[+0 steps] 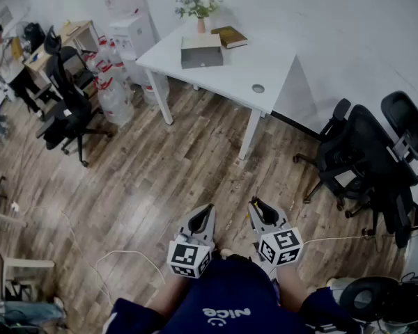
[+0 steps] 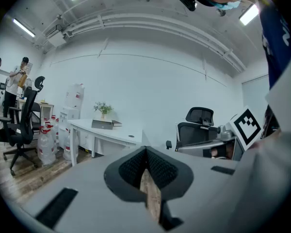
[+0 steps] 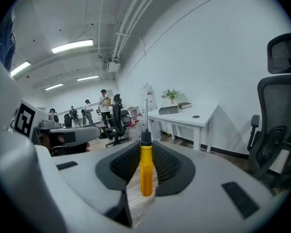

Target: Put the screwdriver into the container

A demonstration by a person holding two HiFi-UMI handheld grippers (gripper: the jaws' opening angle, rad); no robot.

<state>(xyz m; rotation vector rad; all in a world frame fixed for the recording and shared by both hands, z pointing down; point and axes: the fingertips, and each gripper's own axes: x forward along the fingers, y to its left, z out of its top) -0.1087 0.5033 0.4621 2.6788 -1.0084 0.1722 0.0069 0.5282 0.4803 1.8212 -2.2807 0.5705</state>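
Note:
My right gripper (image 3: 146,154) is shut on a screwdriver (image 3: 146,168) with a yellow handle and black collar, its thin metal shaft pointing up and forward past the jaws. The left gripper (image 2: 146,153) is shut with nothing in it. In the head view both grippers, left (image 1: 206,210) and right (image 1: 257,205), are held close to the person's body above the wooden floor, and the screwdriver cannot be made out there. The container (image 1: 201,51), a grey open box, stands on the white table (image 1: 237,72) well ahead of the grippers, and shows small as the container (image 3: 169,110) and the container (image 2: 103,124).
On the table are a potted plant (image 1: 198,9) and a book (image 1: 229,37). Black office chairs (image 1: 376,158) stand at the right, another chair (image 1: 68,113) and water bottles (image 1: 115,96) at the left. A white cable (image 1: 118,256) lies on the floor. People are at a far desk (image 1: 3,61).

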